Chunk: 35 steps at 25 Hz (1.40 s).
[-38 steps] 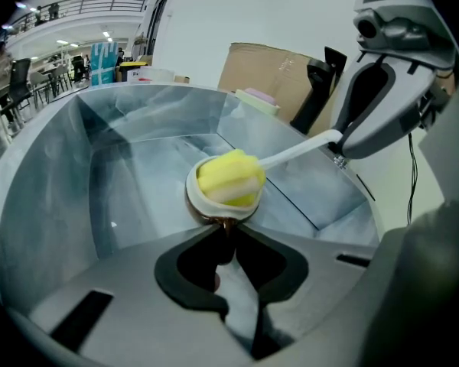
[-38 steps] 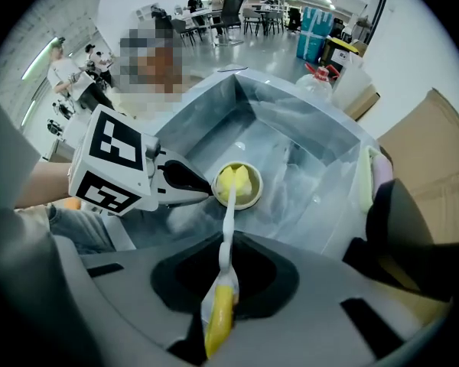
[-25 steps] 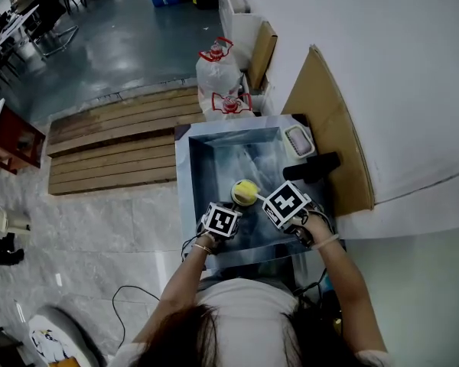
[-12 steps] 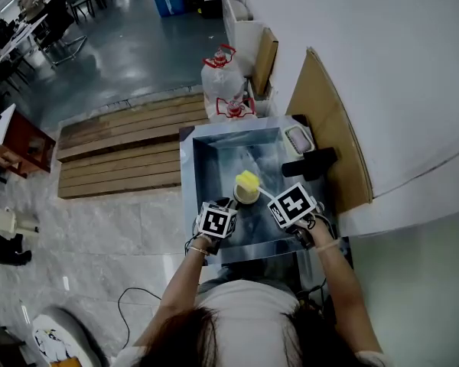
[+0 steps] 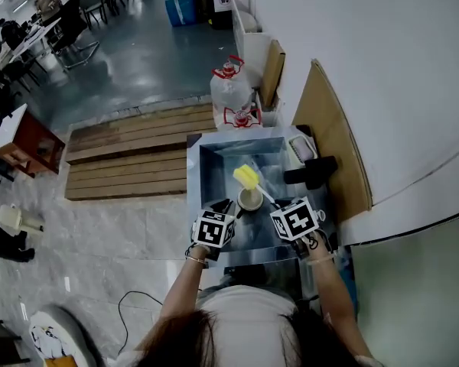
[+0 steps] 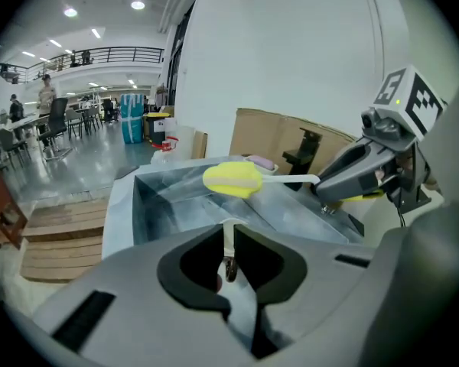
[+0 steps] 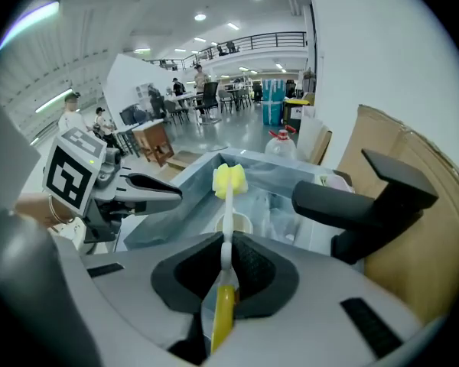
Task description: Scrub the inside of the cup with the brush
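A beige cup [image 5: 251,199] stands in the steel sink [image 5: 214,163]. My left gripper [image 5: 227,207] is at its near-left rim. In the left gripper view the jaws [image 6: 228,245] are closing with the cup's thin white wall pinched between the pads. My right gripper [image 5: 278,204] is shut on the brush's yellow and white handle [image 7: 223,281]. The brush's yellow sponge head [image 5: 245,177] hangs above and just beyond the cup, outside it. In the right gripper view the sponge head [image 7: 229,180] stands above the cup [image 7: 236,223].
A black tap [image 5: 312,170] juts over the sink's right side, with a soap dish [image 5: 299,150] behind it. Cardboard [image 5: 330,140] leans on the white wall. Bagged water bottles [image 5: 231,92] and wooden pallets [image 5: 130,155] lie beyond the sink.
The sponge head, which sat at the cup's mouth, has come up out of it and moved toward the sink's far side. The left gripper stays at the cup's rim.
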Each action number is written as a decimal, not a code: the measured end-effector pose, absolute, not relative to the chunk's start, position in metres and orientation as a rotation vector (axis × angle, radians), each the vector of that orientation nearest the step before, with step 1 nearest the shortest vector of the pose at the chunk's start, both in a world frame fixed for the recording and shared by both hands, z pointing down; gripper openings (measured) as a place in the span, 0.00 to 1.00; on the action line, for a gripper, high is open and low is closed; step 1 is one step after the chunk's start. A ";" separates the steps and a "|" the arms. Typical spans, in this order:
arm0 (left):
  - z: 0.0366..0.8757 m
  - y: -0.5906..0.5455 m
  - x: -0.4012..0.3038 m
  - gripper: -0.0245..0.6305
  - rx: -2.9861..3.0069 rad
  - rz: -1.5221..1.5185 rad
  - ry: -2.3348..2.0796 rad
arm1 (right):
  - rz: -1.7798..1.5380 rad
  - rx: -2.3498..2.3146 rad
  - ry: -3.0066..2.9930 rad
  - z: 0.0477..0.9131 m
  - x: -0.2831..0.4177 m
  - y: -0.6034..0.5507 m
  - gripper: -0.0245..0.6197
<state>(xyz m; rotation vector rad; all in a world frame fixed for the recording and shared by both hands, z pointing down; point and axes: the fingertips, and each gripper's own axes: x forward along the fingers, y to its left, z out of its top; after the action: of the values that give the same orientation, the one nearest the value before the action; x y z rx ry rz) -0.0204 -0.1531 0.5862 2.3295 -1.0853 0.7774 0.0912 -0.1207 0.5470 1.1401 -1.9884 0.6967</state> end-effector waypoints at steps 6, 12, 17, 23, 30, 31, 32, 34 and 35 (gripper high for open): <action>0.554 -0.153 -0.027 0.11 2.394 0.710 -1.138 | 0.594 1.215 -2.108 0.528 0.076 -0.130 0.12; 0.513 -0.155 -0.034 0.08 2.460 0.597 -1.204 | 0.470 1.337 -2.208 0.503 0.072 -0.139 0.12; 0.479 -0.158 -0.036 0.06 2.513 0.499 -1.250 | 0.394 1.429 -2.309 0.479 0.070 -0.146 0.12; 0.442 -0.155 -0.035 0.06 2.581 0.408 -1.281 | 0.368 1.490 -2.396 0.448 0.067 -0.141 0.12; 0.412 -0.151 -0.037 0.06 2.622 0.293 -1.327 | 0.258 1.594 -2.490 0.410 0.070 -0.137 0.12; 0.405 -0.149 -0.038 0.06 2.630 0.275 -1.332 | 0.246 1.606 -2.497 0.406 0.071 -0.136 0.12; 0.399 -0.147 -0.038 0.05 2.638 0.256 -1.337 | 0.235 1.619 -2.506 0.401 0.071 -0.135 0.12; 0.387 -0.143 -0.040 0.05 2.653 0.218 -1.351 | 0.212 1.641 -2.526 0.394 0.071 -0.133 0.12; 0.382 -0.142 -0.040 0.05 2.660 0.202 -1.358 | 0.201 1.651 -2.536 0.390 0.071 -0.132 0.12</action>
<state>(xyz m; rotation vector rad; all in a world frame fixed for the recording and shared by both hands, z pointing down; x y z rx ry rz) -0.0401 -0.1419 0.3824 2.6598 -1.3580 0.2019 0.0708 -0.1320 0.3905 1.6513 -2.5364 0.2007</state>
